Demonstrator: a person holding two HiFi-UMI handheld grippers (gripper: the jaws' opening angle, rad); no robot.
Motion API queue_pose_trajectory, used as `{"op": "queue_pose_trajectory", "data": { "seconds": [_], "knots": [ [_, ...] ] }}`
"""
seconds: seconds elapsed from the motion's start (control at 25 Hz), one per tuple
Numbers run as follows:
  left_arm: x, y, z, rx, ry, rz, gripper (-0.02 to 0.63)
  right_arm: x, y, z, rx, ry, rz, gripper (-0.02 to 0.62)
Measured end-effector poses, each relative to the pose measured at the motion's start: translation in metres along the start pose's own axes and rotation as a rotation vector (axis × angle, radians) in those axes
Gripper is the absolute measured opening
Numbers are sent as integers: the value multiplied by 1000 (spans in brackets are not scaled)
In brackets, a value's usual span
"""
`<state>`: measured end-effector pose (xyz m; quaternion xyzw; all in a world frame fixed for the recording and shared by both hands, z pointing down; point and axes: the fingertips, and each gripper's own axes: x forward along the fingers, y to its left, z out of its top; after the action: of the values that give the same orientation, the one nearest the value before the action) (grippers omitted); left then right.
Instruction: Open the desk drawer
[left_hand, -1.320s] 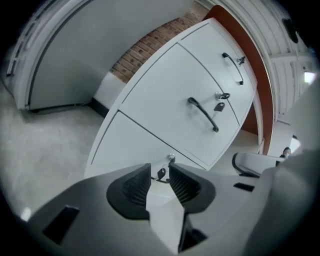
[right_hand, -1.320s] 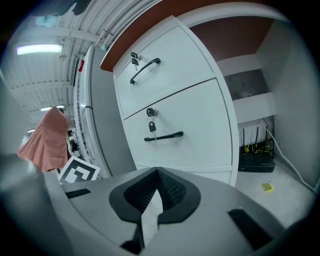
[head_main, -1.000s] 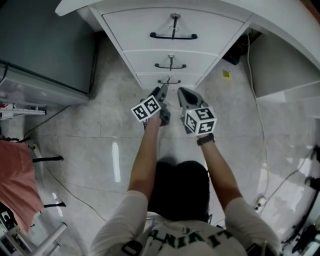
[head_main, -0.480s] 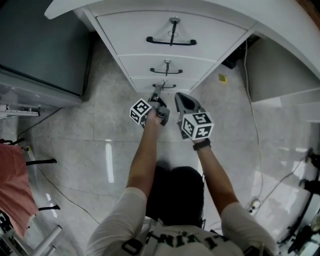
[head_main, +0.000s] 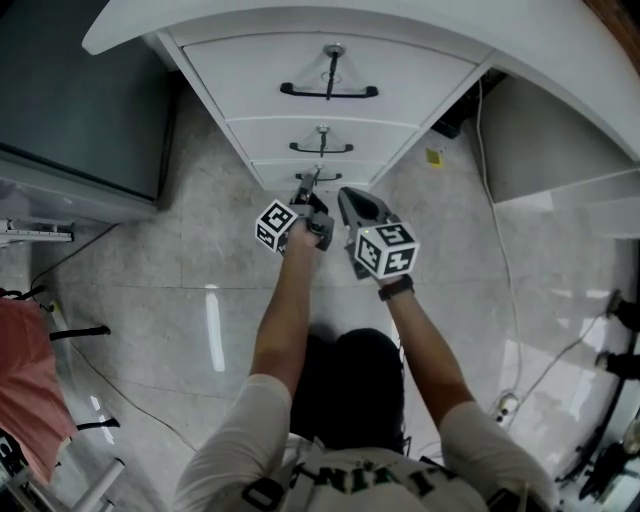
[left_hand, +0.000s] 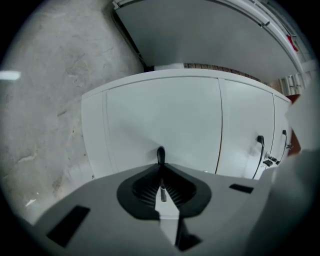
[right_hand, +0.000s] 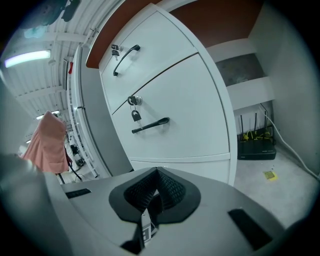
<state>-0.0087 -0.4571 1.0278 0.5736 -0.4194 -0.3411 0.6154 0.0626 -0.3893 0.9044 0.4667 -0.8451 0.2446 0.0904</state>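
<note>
Nearest the person, both forearms reach out over the pale stone floor (head_main: 190, 300), each hand carrying a gripper. The right gripper (right_hand: 156, 176) hangs just right of the left one, short of the drawers, its fingers pressed together with nothing between them. Just beyond, the left gripper (left_hand: 160, 167), rolled onto its side, is at the front of the bottom drawer (left_hand: 150, 115). Its jaws are closing with that drawer's black handle (left_hand: 160, 154) between them, and the pads pinch it. This drawer sits flush and closed. Farther off, the middle drawer (head_main: 325, 132) and top drawer (head_main: 400, 70) are closed too, keys (right_hand: 134, 114) hanging at their locks, under the white desktop (head_main: 300, 15).
</note>
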Motion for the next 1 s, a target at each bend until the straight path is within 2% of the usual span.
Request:
{"op": "queue_pose_trajectory", "data": {
  "seconds": [0.72, 1.0],
  "knots": [
    [-11, 1, 4, -16, -12, 14, 15, -5, -1, -2, 50, -14, -19, 0],
    [-23, 4, -7, -25, 7, 23, 15, -17, -4, -1, 59, -23, -41, 0]
  ]
}}
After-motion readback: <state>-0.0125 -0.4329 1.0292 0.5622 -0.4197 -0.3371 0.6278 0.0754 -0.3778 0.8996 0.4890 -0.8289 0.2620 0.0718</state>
